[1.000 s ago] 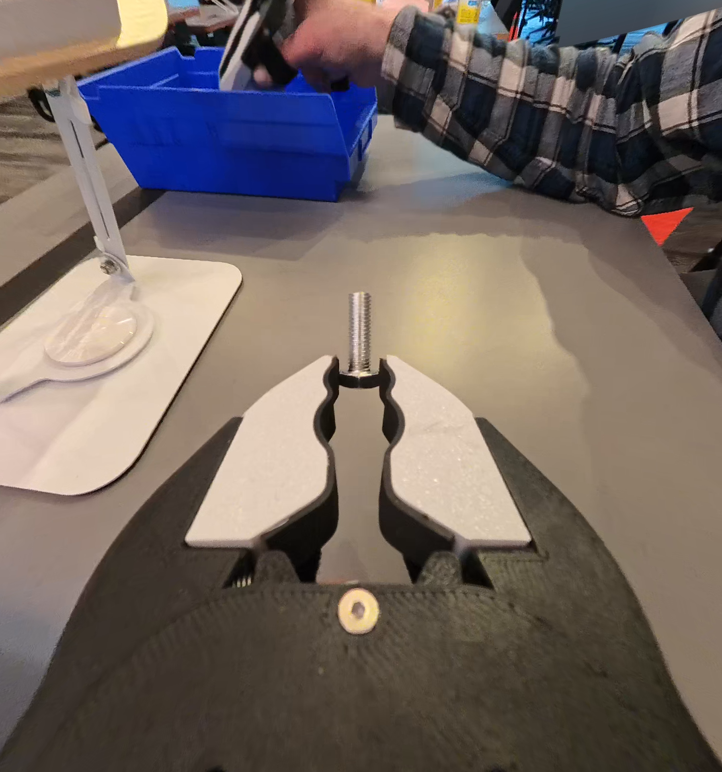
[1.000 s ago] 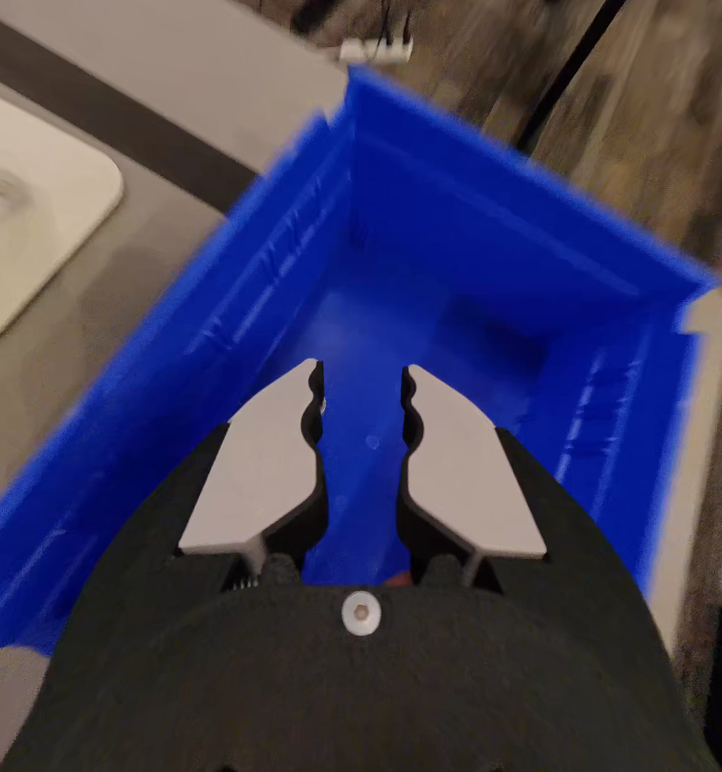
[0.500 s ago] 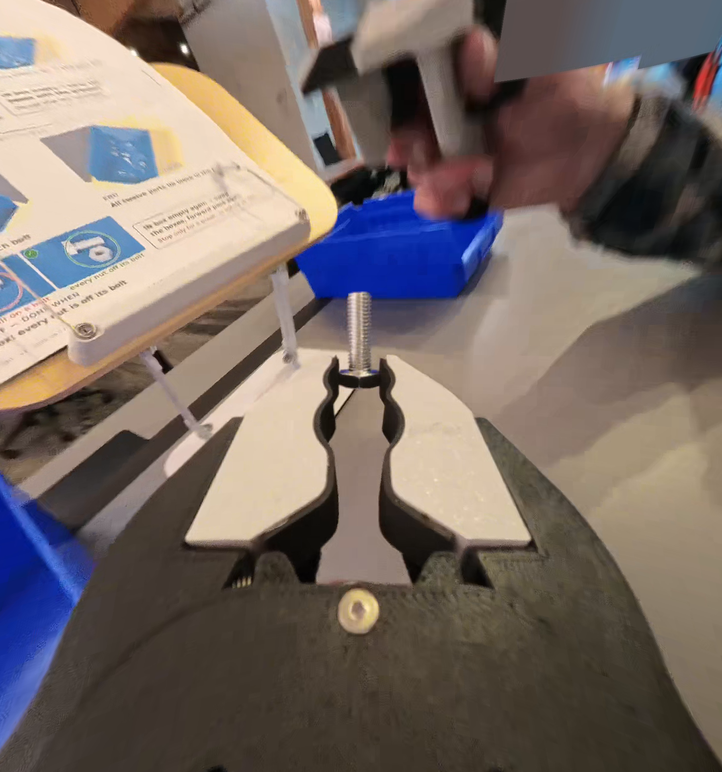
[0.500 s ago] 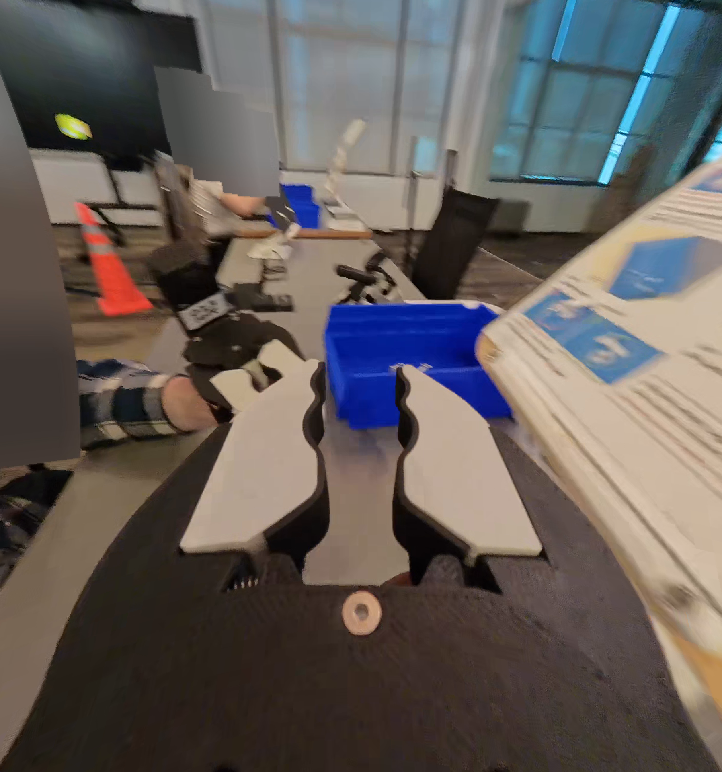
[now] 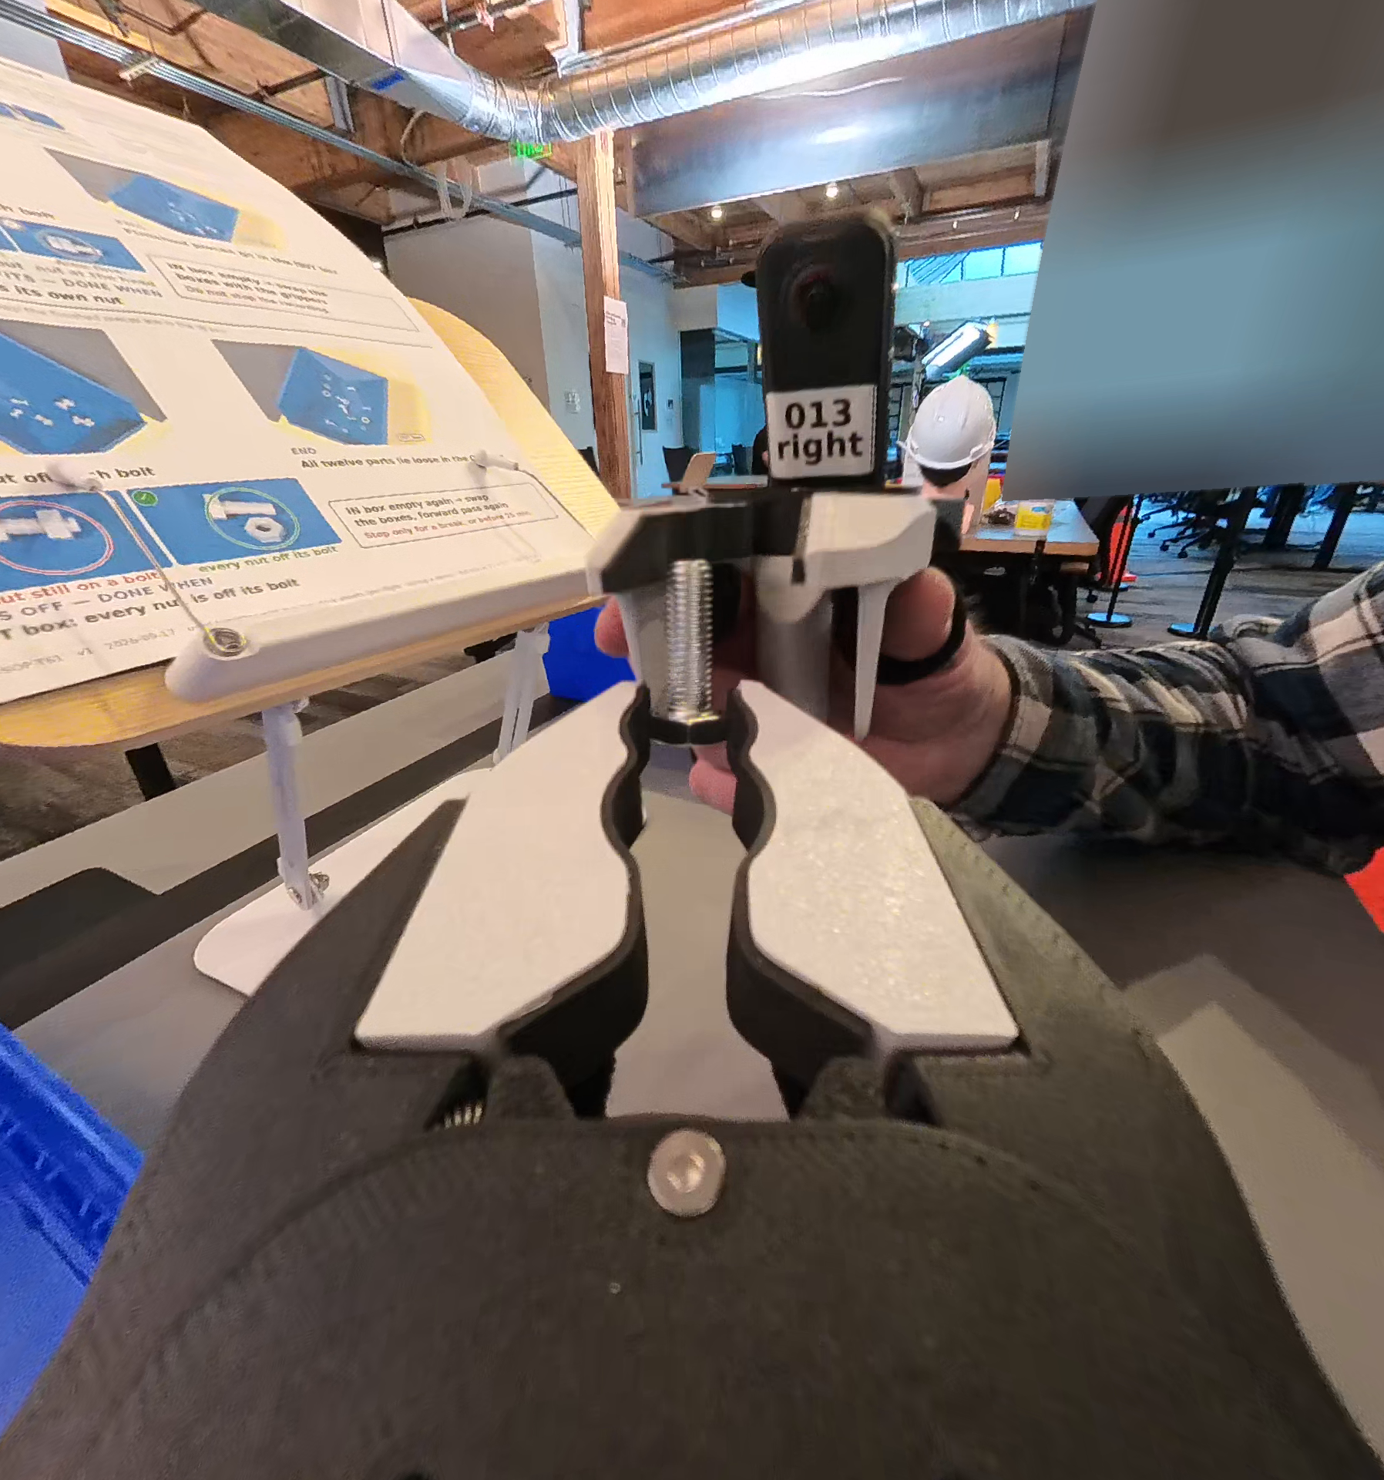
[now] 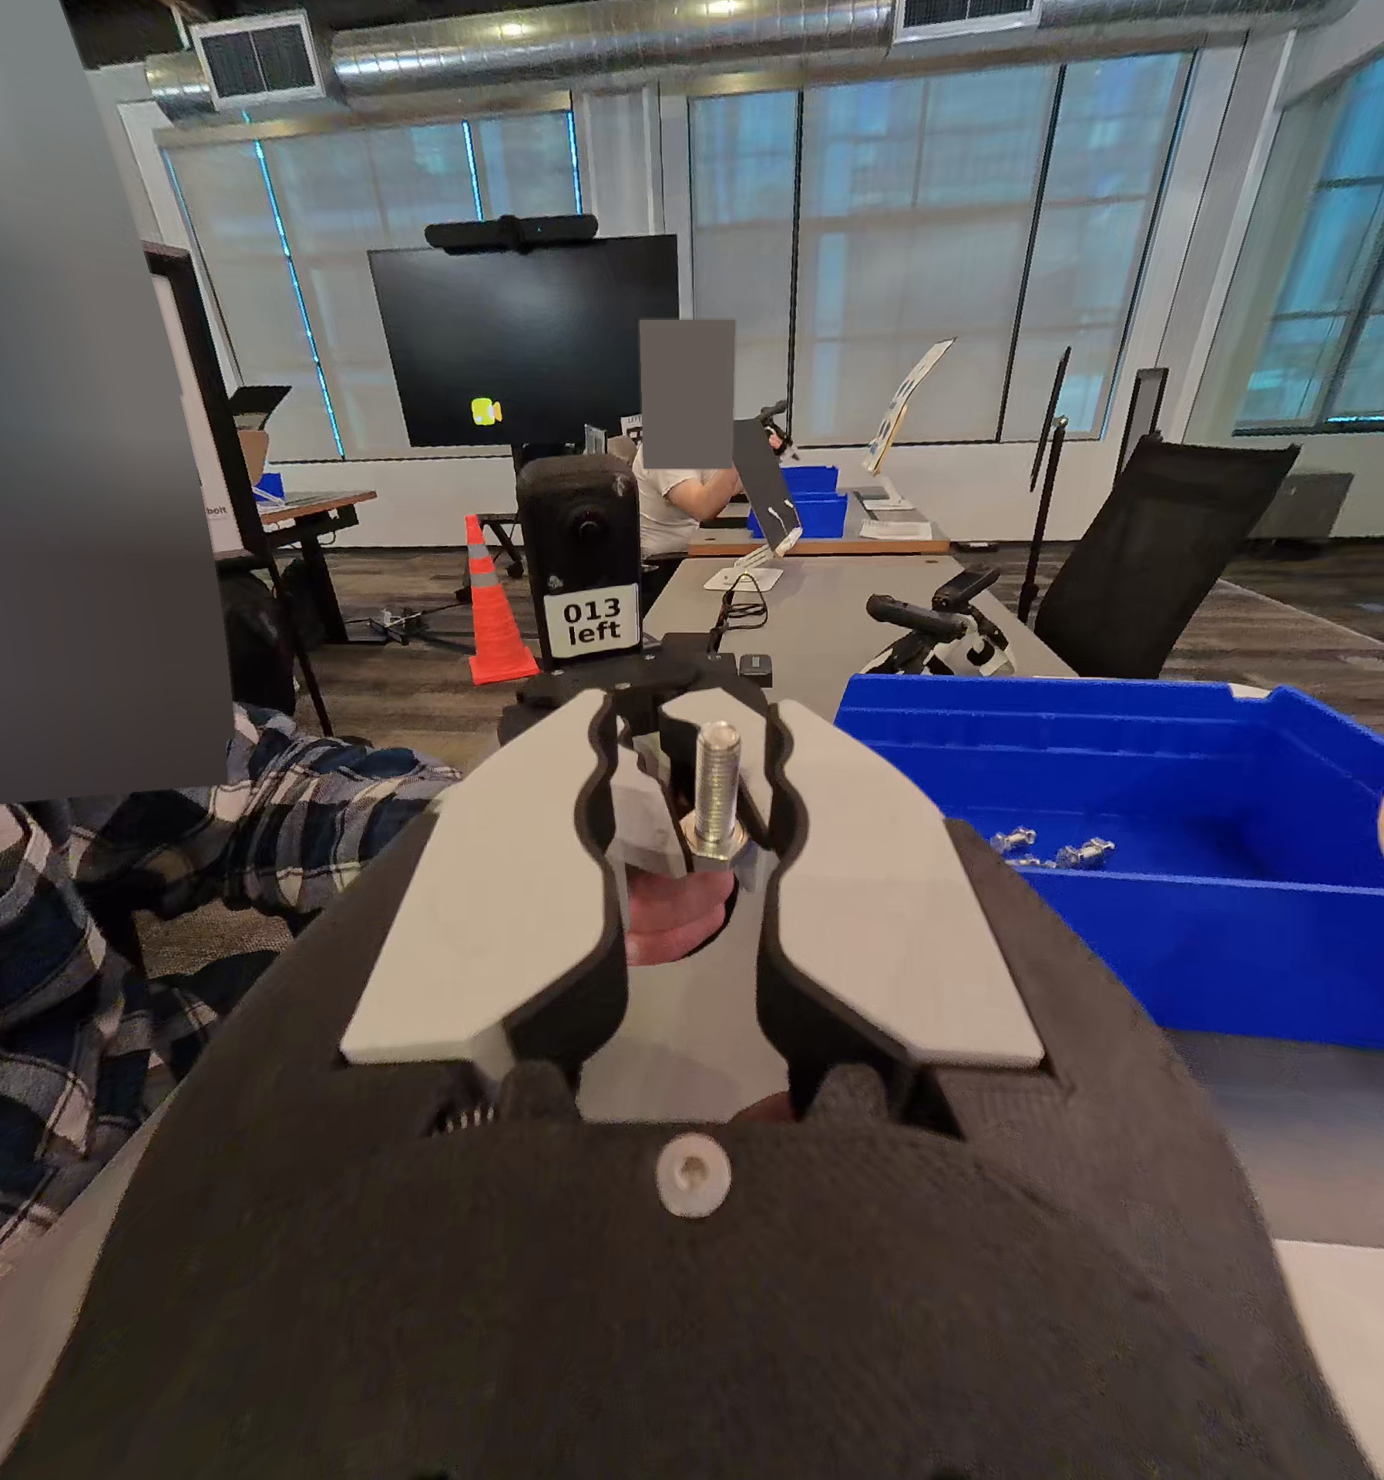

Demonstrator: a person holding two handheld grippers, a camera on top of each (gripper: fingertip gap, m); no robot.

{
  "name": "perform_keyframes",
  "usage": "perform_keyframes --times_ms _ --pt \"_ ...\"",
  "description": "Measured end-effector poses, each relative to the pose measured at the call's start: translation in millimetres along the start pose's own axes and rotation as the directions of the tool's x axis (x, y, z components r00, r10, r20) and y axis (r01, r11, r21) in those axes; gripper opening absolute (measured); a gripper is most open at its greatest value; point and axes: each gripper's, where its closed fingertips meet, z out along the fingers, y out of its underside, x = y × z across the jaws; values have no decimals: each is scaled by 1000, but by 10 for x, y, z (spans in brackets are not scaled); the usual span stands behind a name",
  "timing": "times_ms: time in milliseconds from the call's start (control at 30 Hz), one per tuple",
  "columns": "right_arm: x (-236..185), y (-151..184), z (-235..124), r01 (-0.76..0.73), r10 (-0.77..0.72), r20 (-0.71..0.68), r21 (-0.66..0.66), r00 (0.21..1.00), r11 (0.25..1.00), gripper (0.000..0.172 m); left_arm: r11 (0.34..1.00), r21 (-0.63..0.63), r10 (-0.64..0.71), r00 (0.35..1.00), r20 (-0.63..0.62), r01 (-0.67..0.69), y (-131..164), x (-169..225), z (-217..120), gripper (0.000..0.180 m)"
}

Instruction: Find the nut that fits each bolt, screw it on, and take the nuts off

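Early on: left gripper (image 5: 689,733) is clamped on the hex head of a bare upright bolt (image 5: 690,641), no nut on it, while right gripper (image 6: 693,789), empty w/ jaws apart, sits around the bolt's shank; loose hardware waits in blue bin (image 6: 1153,905) beside the bolt.

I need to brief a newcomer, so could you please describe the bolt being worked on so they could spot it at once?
Start at the large blue plastic bin on the grey table; just left of it the two handheld grippers face each other. Between them a shiny silver threaded steel bolt stands upright, its hex head clamped in the left gripper. Unlike the small loose hardware in the bin, it is held aloft.
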Motion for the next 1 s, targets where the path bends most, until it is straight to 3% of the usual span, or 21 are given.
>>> perform_keyframes --times_ms 33,233,533,667,767,900,1000 --pt "1 25 9 -5 5 1 -4 1000 1000 32 1000 1 -1 1000 -4 1 -2 4 -1 17" --pt "-12 126 42 -32 33 16 -19 999 999 10 1000 -6 15 999 -33 -15 24 77 35 17" --pt "4 120 18 -5 5 -1 -31 1000 1000 9 1000 16 1 999 -52 -1 6 87 37 18" --pt "96 -55 -122 25 -25 -47 -1 999 1000 9 1000 -1 -1 998 58 1 31 -76 30 55" --pt "260 -248 -379 54 -53 -126 6 991 999 9 999 9 34 996 86 -34 -41 -57 18 58" --pt "533 -493 -947 119 -127 -292 -46 948 992 9 997 -48 67 996 64 -64 51 -31 31 30" --pt "831 -572 -1642 147 -205 -476 -158 855 976 10 992 -98 83 995 49 -78 167 -39 42 13"
